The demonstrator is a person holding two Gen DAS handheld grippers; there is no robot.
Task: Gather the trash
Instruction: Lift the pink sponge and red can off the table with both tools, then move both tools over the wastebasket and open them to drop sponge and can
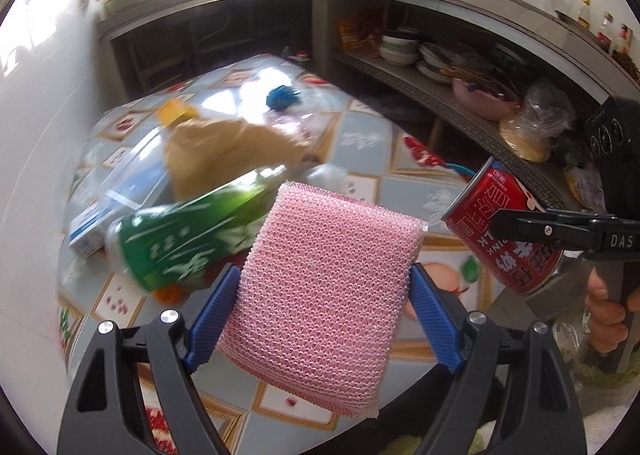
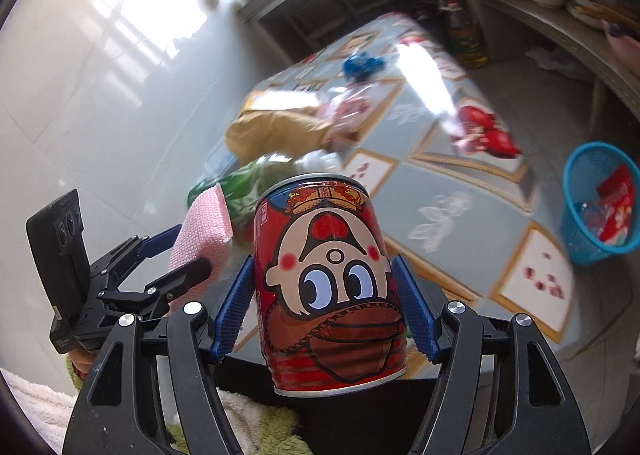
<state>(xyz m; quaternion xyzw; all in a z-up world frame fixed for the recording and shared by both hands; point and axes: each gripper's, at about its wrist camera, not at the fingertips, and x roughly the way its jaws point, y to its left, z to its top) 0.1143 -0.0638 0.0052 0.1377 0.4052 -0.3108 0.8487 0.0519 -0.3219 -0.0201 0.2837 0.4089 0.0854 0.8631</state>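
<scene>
My left gripper is shut on a pink mesh sponge and holds it above the near end of the table; the sponge also shows in the right wrist view. My right gripper is shut on a red milk can with a cartoon face, held off the table; the can shows at the right of the left wrist view. A green bottle, a tan paper bag, a blue wad and a red wrapper lie on the table.
The table has a patterned blue-grey cloth. A blue mesh bin with trash in it stands on the floor to the table's right. Shelves with bowls and plates run along the far right. A white tiled wall is at left.
</scene>
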